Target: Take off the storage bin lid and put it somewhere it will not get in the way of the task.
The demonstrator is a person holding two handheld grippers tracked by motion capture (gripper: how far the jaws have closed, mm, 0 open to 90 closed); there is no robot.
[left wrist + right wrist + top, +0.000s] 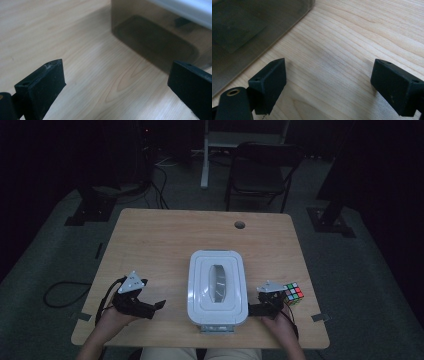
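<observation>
Jaws of both grippers spread wide, empty: left gripper (159, 305) and right gripper (254, 309) flank the lidded box (217, 287) at the table's (165, 235) near edge. Box contents hidden by white lid. Cube (294, 293) lies just beyond right gripper.

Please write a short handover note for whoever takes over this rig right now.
Left tongs: open, holding nothing, low over the table just left of the white-lidded box.
Right tongs: open, holding nothing, close beside the box's right wall.
Box: near the table's front edge, midway between both tongs, lid on.
Colour cube: on the table just right of the right tongs, untouched.
Done: both tongs brought alongside the box.
Left: nothing is gripped yet; likely next is taking hold of the box or its lid.
</observation>
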